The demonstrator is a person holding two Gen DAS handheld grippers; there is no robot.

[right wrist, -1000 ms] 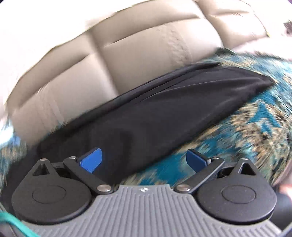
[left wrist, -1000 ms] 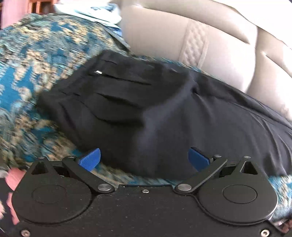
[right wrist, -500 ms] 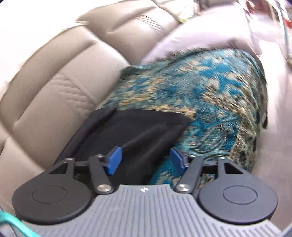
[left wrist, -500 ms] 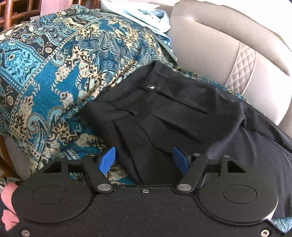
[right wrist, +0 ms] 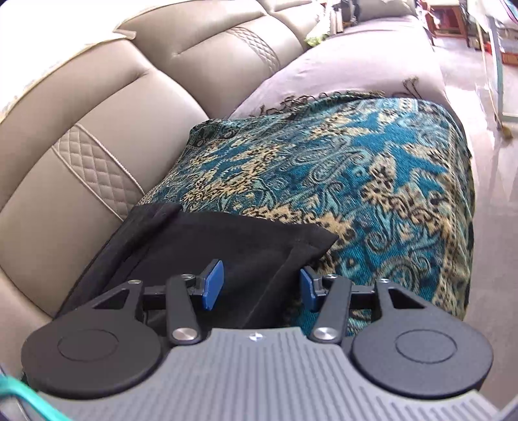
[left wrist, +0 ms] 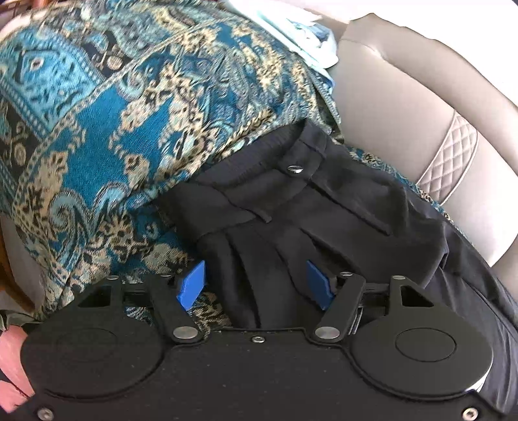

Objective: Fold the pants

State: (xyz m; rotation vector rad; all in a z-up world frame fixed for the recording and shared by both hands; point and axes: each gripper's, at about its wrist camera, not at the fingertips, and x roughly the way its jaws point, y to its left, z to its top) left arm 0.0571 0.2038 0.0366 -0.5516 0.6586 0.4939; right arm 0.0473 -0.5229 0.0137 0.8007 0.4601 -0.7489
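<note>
Black pants (left wrist: 323,220) lie on a blue patterned throw over a sofa seat. In the left wrist view I see the waistband end with a silver button (left wrist: 294,168). My left gripper (left wrist: 255,285) is open, its blue pads on either side of the waist's near edge fabric. In the right wrist view the leg cuff end (right wrist: 246,246) of the pants lies flat. My right gripper (right wrist: 259,288) is open, its pads straddling the cuff's near edge.
The blue and tan patterned throw (right wrist: 372,181) covers the seat. The beige leather sofa back (right wrist: 106,107) rises behind the pants. Light cloth items (left wrist: 301,29) lie at the far end. The seat's front edge drops to the floor (right wrist: 492,129).
Both grippers have swung outward to the ends of the pants and lowered onto the edges, left to the waistband, right to the cuffs. Both jaws have narrowed.
</note>
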